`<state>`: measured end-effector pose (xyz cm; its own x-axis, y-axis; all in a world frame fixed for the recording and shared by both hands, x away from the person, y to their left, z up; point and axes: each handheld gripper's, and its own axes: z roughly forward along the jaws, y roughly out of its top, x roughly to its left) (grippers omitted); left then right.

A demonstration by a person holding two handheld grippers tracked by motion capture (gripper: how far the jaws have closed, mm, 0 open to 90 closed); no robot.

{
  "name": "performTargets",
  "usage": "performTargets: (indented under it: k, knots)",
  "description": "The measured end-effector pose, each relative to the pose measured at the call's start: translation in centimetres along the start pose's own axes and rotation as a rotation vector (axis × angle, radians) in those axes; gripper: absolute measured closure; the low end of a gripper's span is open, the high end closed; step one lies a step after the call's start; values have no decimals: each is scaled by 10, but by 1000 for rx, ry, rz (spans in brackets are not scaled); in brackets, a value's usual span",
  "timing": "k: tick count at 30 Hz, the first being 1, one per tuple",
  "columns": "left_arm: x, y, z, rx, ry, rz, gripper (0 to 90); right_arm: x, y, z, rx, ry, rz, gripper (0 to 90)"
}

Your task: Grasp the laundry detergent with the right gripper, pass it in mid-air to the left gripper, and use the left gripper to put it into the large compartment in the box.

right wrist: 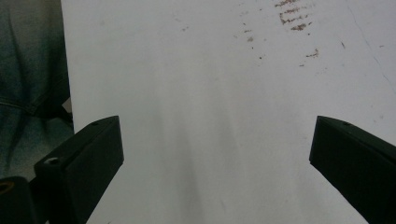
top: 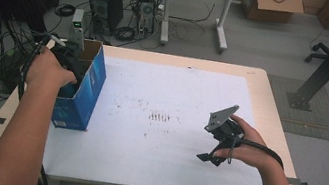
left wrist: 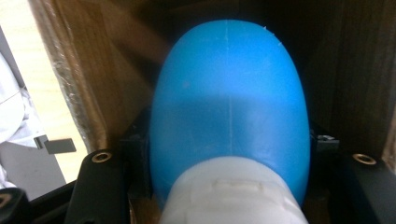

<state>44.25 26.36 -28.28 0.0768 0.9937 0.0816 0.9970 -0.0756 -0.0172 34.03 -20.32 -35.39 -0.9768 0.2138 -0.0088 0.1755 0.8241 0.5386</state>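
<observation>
Blue bottle [left wrist: 229, 116], white-capped, sits clamped between the left gripper's [top: 70, 64] fingers inside the open blue box [top: 83, 90] at the bench's [top: 264, 89] left edge. Right gripper [top: 214, 144] rests near the right edge on the white sheet [top: 173, 89], its fingers [right wrist: 88, 154] spread wide, holding nothing.

No legible text, label, brand or number on the blue box [top: 83, 90] or elsewhere.
</observation>
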Motion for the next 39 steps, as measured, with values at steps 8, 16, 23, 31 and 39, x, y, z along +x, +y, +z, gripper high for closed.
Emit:
performTargets:
  k: [8,16,23,31,39]
  knots:
    - [1,0,1,6,-4,-4,379,0,0,2,5,2,1,30]
    - [2,0,1,-1,-9,-5,377,0,-1,4,5,5,2,30]
    - [3,-1,2,-9,-14,-11,375,0,-1,4,5,6,3,30]
    - [3,-2,4,0,-26,-7,323,0,-2,4,1,2,4,30]
    - [2,-3,-2,-2,-18,-3,306,1,-3,4,1,2,5,30]
